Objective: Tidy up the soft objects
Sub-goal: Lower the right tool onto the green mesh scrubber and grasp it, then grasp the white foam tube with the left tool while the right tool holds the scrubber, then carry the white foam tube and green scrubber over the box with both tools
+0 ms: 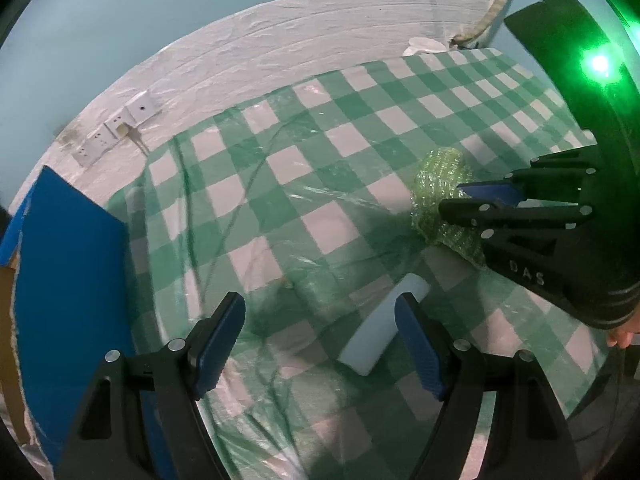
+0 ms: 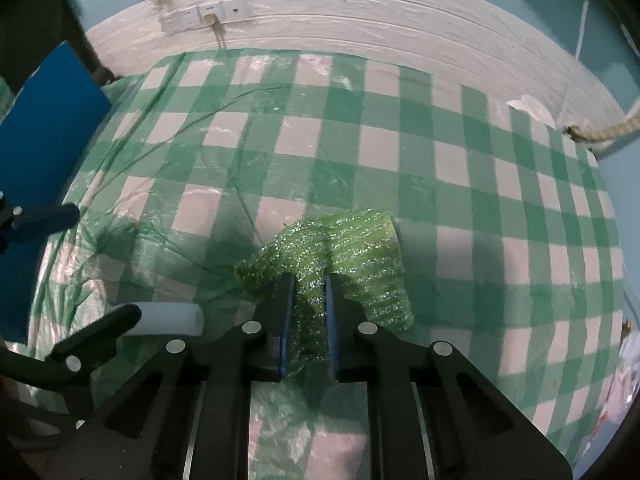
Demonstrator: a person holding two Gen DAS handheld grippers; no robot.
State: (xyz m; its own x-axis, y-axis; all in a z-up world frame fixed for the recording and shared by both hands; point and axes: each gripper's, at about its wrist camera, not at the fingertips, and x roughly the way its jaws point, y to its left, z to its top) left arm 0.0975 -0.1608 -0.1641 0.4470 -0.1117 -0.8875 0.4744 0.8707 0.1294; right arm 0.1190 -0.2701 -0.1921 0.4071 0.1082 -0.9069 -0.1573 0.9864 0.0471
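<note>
Right gripper pinches the green sponge cloth

The glittery green sponge cloth point(image 2: 344, 264) lies mid-table point(image 2: 400, 140), clamped by the right gripper point(image 2: 310, 304), apparently for lifting; the left gripper point(image 1: 320, 344), jaws apart, hovers over a white foam roll point(image 1: 384, 324) toward the near edge.

Right hand-held gripper point(image 2: 309, 304) pinches green bubble wrap point(image 2: 352, 256) — on checked cloth point(image 2: 400, 148).
</note>
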